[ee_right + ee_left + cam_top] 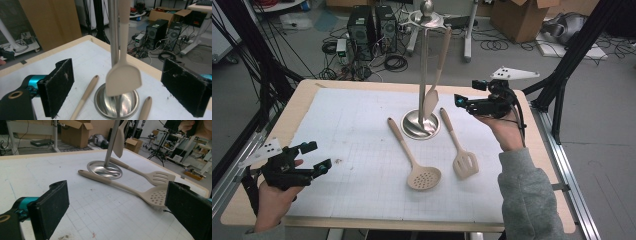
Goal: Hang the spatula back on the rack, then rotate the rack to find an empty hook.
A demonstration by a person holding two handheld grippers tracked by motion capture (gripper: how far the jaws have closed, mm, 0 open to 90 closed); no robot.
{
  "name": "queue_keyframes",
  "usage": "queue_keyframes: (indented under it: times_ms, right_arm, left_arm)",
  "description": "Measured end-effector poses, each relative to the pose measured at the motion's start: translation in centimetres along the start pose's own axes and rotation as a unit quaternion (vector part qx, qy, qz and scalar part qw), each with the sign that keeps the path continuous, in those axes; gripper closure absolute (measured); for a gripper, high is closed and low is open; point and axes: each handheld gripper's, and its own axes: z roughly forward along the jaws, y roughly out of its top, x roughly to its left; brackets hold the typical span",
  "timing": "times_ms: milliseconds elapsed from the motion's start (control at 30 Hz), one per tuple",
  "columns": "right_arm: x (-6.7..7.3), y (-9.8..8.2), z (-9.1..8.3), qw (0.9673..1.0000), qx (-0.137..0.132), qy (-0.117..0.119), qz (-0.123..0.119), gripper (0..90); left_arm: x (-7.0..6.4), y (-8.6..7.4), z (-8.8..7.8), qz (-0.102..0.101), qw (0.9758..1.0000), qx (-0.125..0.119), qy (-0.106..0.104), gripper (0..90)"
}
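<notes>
A metal utensil stand (420,125) rises from the middle of the white grid mat (362,150). A beige spatula (432,100) hangs from its top ring, blade down beside the pole. On the mat lie a beige perforated skimmer (424,178) and a slotted turner (465,164), their handles pointing toward the stand's base. My right gripper (468,92) is held up just right of the hanging spatula, open; in the right gripper view the spatula blade (123,78) hangs free between and beyond the jaws. My left gripper (318,156) rests low at the mat's left, open and holding nothing, facing the skimmer (157,196).
The wooden table edge (302,87) frames the mat. Black frame posts (562,65) stand at both sides. Computer towers (372,27), cables and cardboard boxes (522,17) sit on the floor beyond the table.
</notes>
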Motion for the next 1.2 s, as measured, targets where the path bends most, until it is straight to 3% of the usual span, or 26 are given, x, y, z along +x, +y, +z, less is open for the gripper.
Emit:
queue_keyframes:
  times_ms: [367, 567, 900, 1067, 1200]
  right_arm:
    - [-0.1, 0.2, -0.3, 0.9998, -0.010, 0.015, 0.013, 10.3]
    - [-0.4, 0.6, -0.8, 0.9997, -0.014, 0.011, 0.019, 10.4]
    - [-0.5, 1.6, -1.3, 0.9998, -0.014, 0.012, 0.011, 10.8]
    - [-0.6, 2.4, -1.4, 0.9998, -0.014, 0.014, 0.007, 15.6]
    - [-1.0, 2.9, -1.7, 0.9997, -0.015, 0.017, 0.012, 24.9]
  left_arm:
    - [0.1, -0.1, 0.0, -0.003, 1.0000, 0.001, 0.000, 6.0]
    - [0.1, 0.0, 0.1, -0.001, 1.0000, 0.002, 0.000, 6.0]
    - [-0.1, 0.0, 0.2, 0.001, 1.0000, 0.003, -0.001, 6.1]
    - [-0.1, 0.0, 0.3, 0.001, 1.0000, 0.003, -0.002, 6.1]
    - [-0.1, 0.0, 0.2, 0.002, 1.0000, 0.003, -0.002, 6.0]
